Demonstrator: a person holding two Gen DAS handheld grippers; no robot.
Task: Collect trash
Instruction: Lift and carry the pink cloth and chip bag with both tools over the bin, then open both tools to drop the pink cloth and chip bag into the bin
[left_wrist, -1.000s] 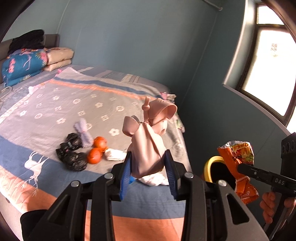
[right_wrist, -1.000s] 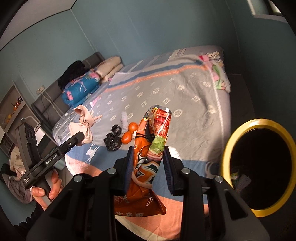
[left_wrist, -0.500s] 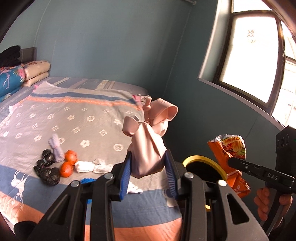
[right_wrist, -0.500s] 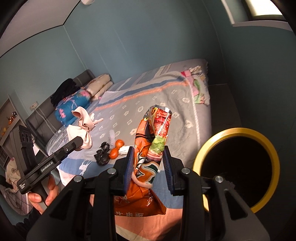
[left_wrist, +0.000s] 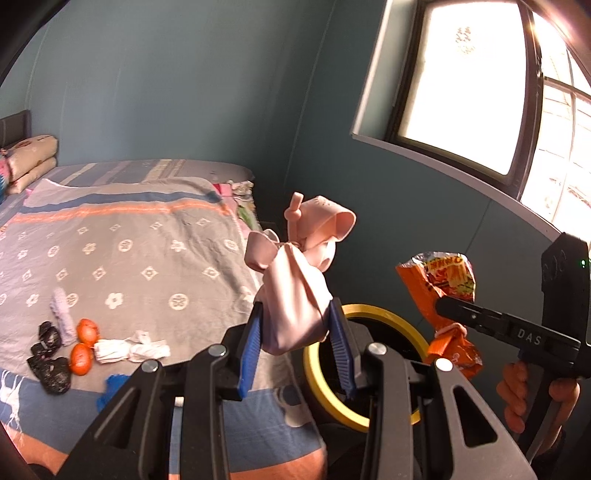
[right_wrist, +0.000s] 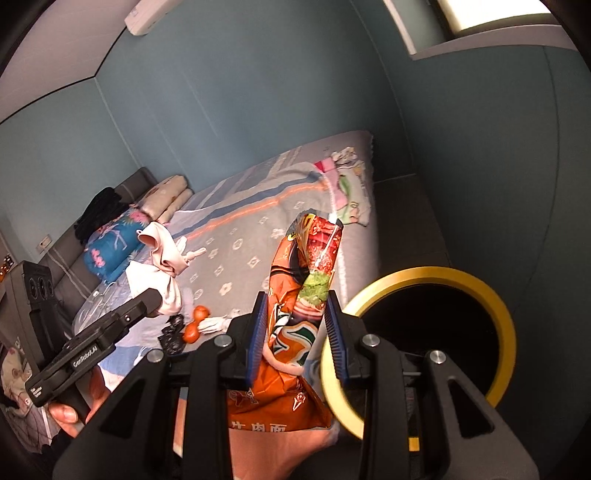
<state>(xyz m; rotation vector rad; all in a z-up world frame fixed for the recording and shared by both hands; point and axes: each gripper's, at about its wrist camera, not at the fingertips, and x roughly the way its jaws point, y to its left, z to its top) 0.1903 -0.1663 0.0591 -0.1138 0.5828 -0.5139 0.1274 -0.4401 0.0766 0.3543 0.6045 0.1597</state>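
Observation:
My left gripper (left_wrist: 295, 328) is shut on a knotted pink plastic bag (left_wrist: 295, 288) and holds it in the air beside the bed, near the yellow-rimmed black bin (left_wrist: 317, 384). My right gripper (right_wrist: 295, 325) is shut on an orange noodle wrapper (right_wrist: 303, 295), held up just left of the bin (right_wrist: 498, 317). Each gripper shows in the other's view: the wrapper (left_wrist: 443, 280) at right, the pink bag (right_wrist: 166, 266) at left. On the bed lie crumpled black bags (left_wrist: 50, 362), white tissues (left_wrist: 129, 349), two oranges (left_wrist: 83, 343) and a blue scrap (left_wrist: 114, 384).
The bed (left_wrist: 129, 236) with a grey patterned blanket fills the left. Pillows and folded bedding (right_wrist: 122, 236) are at its head. A teal wall and a window (left_wrist: 472, 85) stand to the right. A narrow dark floor strip (right_wrist: 402, 221) runs between bed and wall.
Both grippers have swung to the right, away from the bed and toward the bin, with their loads still held. The bin now looms larger in both views.

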